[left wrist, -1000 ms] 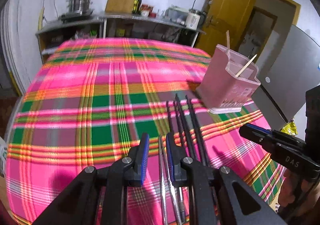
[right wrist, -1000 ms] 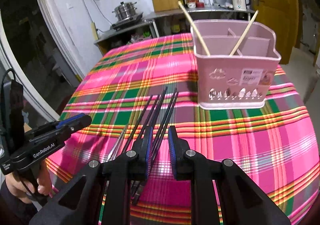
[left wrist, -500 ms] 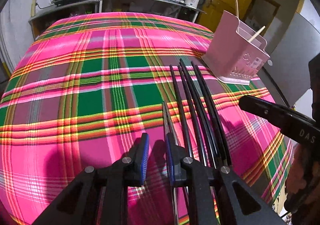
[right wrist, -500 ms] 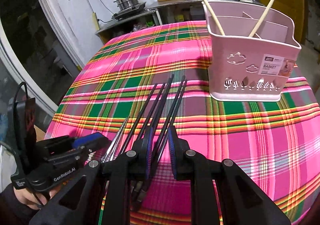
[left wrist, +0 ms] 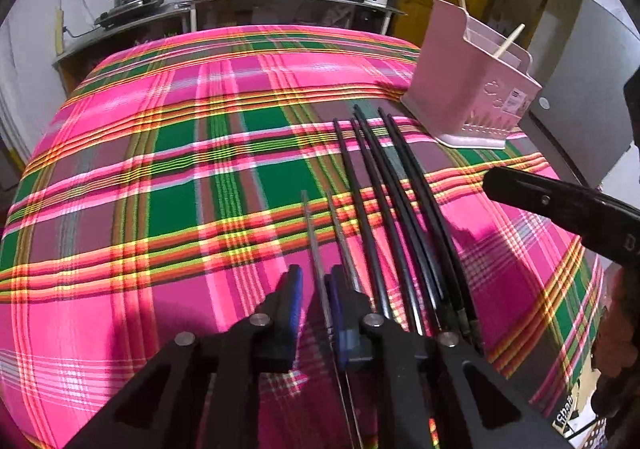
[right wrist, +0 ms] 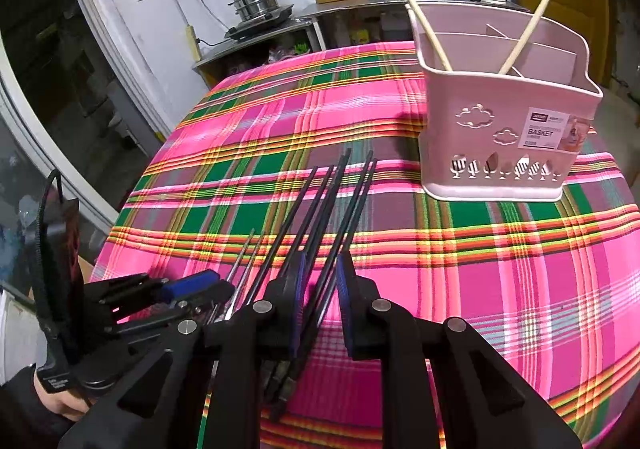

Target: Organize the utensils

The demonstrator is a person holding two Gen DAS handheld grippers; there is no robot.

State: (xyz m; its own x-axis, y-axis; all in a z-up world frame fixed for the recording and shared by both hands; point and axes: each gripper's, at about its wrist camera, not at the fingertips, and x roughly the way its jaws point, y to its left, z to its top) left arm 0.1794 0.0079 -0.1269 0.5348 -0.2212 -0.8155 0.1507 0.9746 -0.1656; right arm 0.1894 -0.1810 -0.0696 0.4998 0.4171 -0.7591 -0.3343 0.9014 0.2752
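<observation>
On the pink plaid tabletop [left wrist: 160,153] I log my left gripper [left wrist: 314,301] closing around one thin silver metal chopstick [left wrist: 316,249], my right gripper [right wrist: 320,289] clamped on black chopsticks [right wrist: 320,201], and the pink plastic utensil basket [right wrist: 504,129] standing beyond them.

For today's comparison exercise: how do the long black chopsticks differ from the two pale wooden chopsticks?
The long black chopsticks lie flat on the plaid tablecloth; the pale wooden chopsticks stand leaning inside the pink plastic basket. The black ones are dark and bunched side by side; the wooden ones are light and lean apart. Both are thin, straight sticks.
</observation>
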